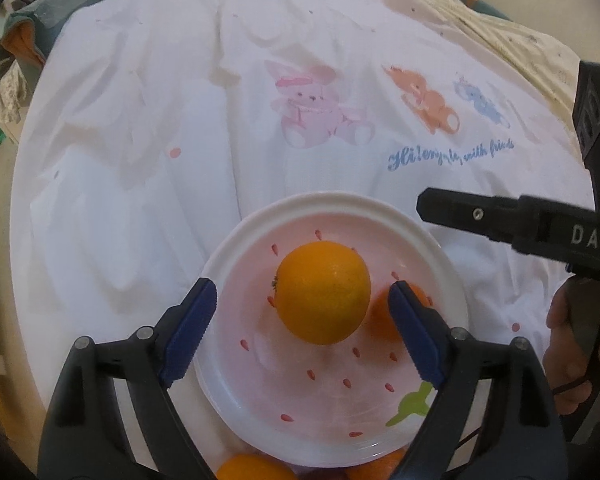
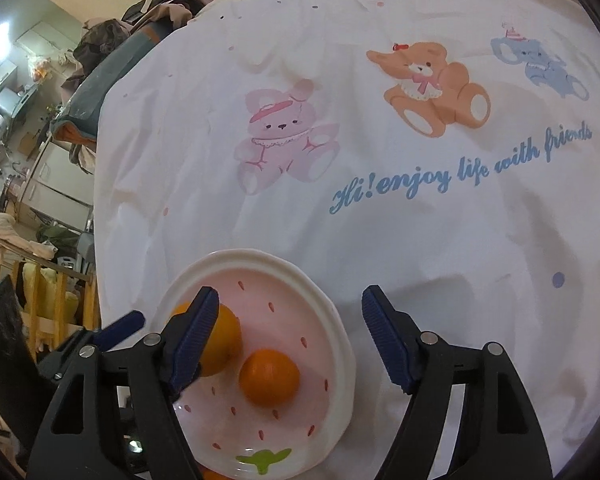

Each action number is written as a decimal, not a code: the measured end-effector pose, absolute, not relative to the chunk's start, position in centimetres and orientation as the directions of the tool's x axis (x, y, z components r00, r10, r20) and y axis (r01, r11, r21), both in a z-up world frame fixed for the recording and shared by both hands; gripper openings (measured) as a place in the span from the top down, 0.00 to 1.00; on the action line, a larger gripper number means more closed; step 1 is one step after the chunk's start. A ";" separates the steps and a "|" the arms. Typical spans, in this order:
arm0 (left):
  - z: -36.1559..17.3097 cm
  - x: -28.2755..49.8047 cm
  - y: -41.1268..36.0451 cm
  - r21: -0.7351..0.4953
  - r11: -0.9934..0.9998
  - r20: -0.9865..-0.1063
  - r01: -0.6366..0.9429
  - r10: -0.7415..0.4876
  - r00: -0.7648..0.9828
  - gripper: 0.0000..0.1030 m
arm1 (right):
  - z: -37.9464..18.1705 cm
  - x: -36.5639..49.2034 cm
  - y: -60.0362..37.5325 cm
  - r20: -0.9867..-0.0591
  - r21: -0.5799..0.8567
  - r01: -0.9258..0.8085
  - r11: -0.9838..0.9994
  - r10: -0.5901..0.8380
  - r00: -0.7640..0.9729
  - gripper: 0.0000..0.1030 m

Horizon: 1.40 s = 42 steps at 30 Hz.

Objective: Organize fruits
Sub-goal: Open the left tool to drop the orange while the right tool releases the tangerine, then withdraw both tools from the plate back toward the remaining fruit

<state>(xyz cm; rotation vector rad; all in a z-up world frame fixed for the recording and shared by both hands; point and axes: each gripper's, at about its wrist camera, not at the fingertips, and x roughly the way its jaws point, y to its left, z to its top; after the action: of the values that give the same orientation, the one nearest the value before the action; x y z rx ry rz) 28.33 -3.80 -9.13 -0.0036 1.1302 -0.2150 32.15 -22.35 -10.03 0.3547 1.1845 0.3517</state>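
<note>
White bedsheet printed "Hi! enjoy life with friends"; strawberry-pattern plate bearing two oranges; left gripper, right gripper jaws wide, empty.

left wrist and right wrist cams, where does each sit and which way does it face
Left wrist: on the left gripper, angled down at the plate and big orange; shows its open blue fingers, the right gripper's finger and a hand.
Right wrist: on the right gripper, angled down from the plate's right; shows its own open fingers and the small orange.
Shared: plate, both oranges, bear-print sheet.
</note>
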 end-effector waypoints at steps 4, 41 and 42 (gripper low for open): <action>-8.6 28.1 -3.6 -0.098 0.982 -0.888 0.161 -0.160 0.430 0.17 | -9.0 31.9 -22.2 -0.824 0.433 -0.101 0.896 0.439 0.358 0.26; -1.5 16.1 1.8 -0.109 0.993 -0.826 0.046 -0.117 0.551 0.09 | -3.2 17.0 -24.7 -0.775 0.432 -0.092 0.897 0.422 0.470 0.14; -1.5 15.7 1.8 -0.109 0.993 -0.826 0.045 -0.115 0.552 0.09 | -3.3 16.6 -24.7 -0.776 0.433 -0.088 0.897 0.421 0.470 0.14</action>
<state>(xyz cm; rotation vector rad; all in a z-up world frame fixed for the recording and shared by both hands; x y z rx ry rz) 15.75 1.82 -1.49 -0.0781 0.9817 -0.0945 16.59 -24.74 -3.27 0.3575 1.0404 0.3203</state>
